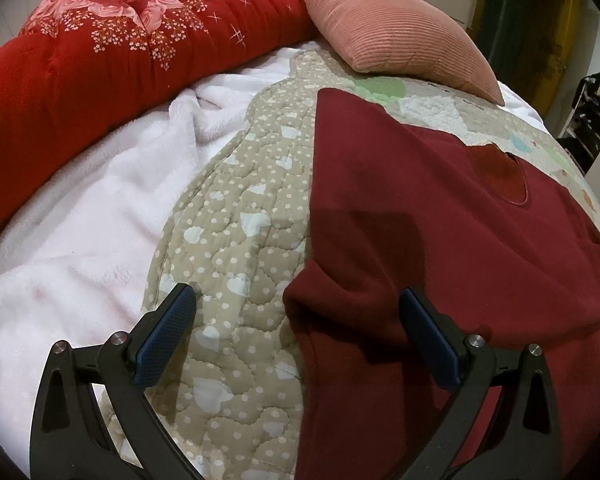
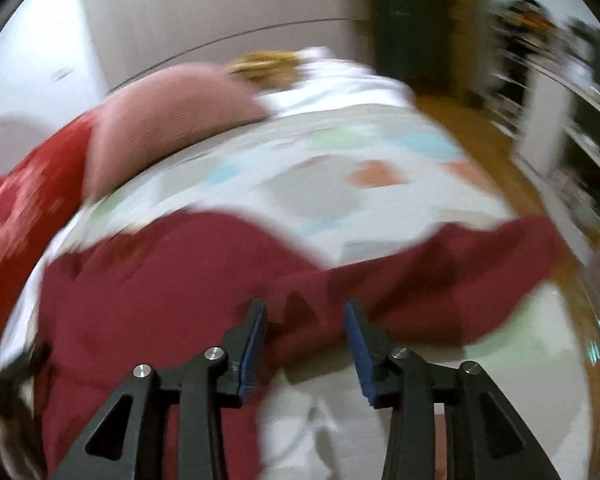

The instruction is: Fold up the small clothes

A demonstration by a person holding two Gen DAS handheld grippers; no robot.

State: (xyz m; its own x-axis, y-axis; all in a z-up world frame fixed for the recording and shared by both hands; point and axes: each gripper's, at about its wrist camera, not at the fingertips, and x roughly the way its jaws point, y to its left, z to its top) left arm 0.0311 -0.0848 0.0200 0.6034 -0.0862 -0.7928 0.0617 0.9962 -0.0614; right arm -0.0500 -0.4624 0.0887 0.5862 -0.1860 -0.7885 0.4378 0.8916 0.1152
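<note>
A maroon sweatshirt [image 1: 420,220] lies spread on a beige quilted mat [image 1: 236,216], its neck opening [image 1: 500,176] toward the far right. My left gripper [image 1: 298,320] stands wide open over the garment's near left edge. A bunched fold of cloth sits between the fingers, and neither pad presses on it. The right wrist view is blurred by motion. There the sweatshirt [image 2: 160,288] fills the lower left, with one sleeve [image 2: 480,264] stretching right. My right gripper [image 2: 306,320] hovers over the sleeve's root with a clear gap between its blue pads.
A red floral quilt [image 1: 80,60] and a pink ribbed cushion [image 1: 392,36] border the mat's far side. White fleece [image 1: 80,220] covers the bed to the left. Wooden floor [image 2: 480,140] and a cluttered shelf [image 2: 560,120] lie beyond the bed's right edge.
</note>
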